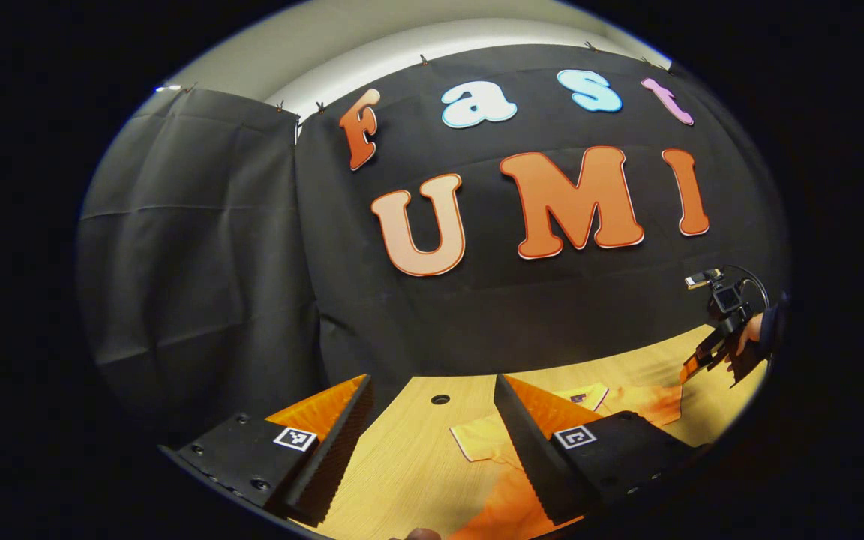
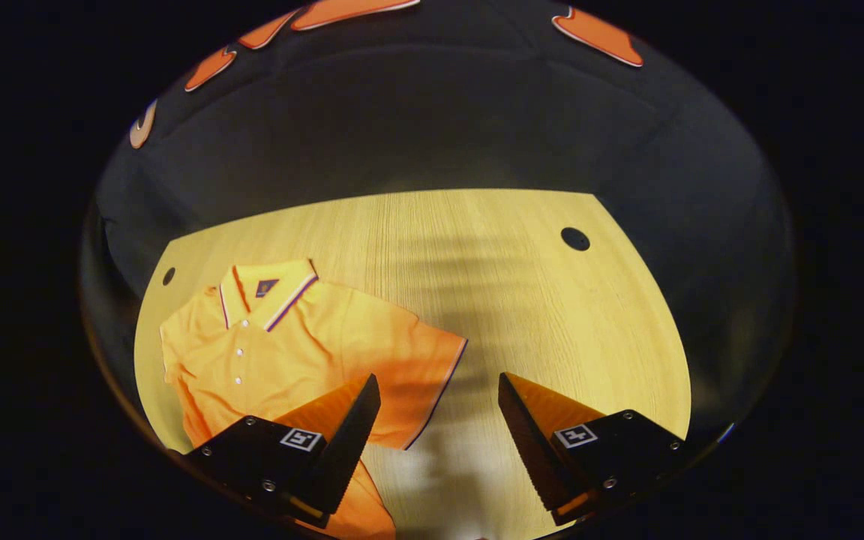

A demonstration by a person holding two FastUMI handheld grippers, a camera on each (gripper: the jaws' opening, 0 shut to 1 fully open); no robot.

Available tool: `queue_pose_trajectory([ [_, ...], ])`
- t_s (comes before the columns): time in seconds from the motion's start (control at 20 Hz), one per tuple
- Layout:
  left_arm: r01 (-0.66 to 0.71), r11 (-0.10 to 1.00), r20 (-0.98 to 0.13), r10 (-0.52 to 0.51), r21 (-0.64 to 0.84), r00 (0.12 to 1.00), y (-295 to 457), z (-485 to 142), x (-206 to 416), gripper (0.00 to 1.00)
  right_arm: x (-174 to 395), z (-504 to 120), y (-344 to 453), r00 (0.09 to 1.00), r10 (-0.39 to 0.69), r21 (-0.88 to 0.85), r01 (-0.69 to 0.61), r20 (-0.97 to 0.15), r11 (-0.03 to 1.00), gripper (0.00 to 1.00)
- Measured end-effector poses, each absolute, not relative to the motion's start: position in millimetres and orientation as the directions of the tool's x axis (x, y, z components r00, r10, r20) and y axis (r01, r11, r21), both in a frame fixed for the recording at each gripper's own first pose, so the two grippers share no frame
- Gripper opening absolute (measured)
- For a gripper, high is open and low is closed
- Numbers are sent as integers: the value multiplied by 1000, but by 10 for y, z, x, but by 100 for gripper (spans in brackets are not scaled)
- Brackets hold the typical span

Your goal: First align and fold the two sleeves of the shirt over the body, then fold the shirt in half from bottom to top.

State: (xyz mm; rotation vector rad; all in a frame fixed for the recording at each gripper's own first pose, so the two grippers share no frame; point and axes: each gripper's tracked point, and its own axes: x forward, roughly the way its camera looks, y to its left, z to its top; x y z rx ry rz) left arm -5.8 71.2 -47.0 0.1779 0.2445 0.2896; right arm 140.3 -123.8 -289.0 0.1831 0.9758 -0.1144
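Observation:
An orange polo shirt (image 2: 289, 352) lies face up on the wooden table (image 2: 537, 300), collar (image 2: 263, 292) toward the back wall. One short sleeve (image 2: 424, 367) spreads out to the side, its trimmed hem lying between my fingers. My right gripper (image 2: 439, 427) hovers open above that hem, holding nothing. In the left gripper view, my left gripper (image 1: 432, 442) is open over the table beside the shirt (image 1: 481, 439). Farther off at the right edge, a hand holds the right gripper (image 1: 702, 360) above the shirt's far side.
The table has round holes (image 2: 574, 238) (image 2: 168, 276) (image 1: 440, 399) near its back corners. Black cloth walls (image 1: 214, 262) close the booth at the back and sides. Bare wood lies to the right of the shirt.

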Motion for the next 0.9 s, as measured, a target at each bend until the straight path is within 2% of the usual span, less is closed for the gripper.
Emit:
queue_pose_trajectory([
  [0.1, -286, 933, -219, 333, 220, 917, 729, -456, -55, 99, 1402, -3054, -1229, 492, 12, 119, 187, -871, 975, 97],
  [0.25, -326, 915, -221, 377, 237, 900, 716, -385, -95, 99, 1419, -3272, -1249, 434, 5, 94, 185, -901, 978, 88],
  [0.45, -355, 902, -235, 411, 247, 881, 705, -340, -150, 99, 1396, -3525, -1257, 330, 41, 114, 203, -943, 973, 88],
  [0.7, -355, 897, -250, 418, 263, 873, 600, -322, -212, 100, 1493, -3642, -1257, 279, 37, 102, 222, -960, 970, 86],
  [0.75, -356, 896, -252, 420, 266, 872, 584, -326, -245, 99, 1508, -3629, -1239, 274, 35, 99, 222, -961, 970, 75],
  [0.9, -365, 893, -257, 429, 262, 866, 559, -349, -245, 100, 1552, -3604, -1169, 295, 38, 105, 215, -955, 971, 55],
])
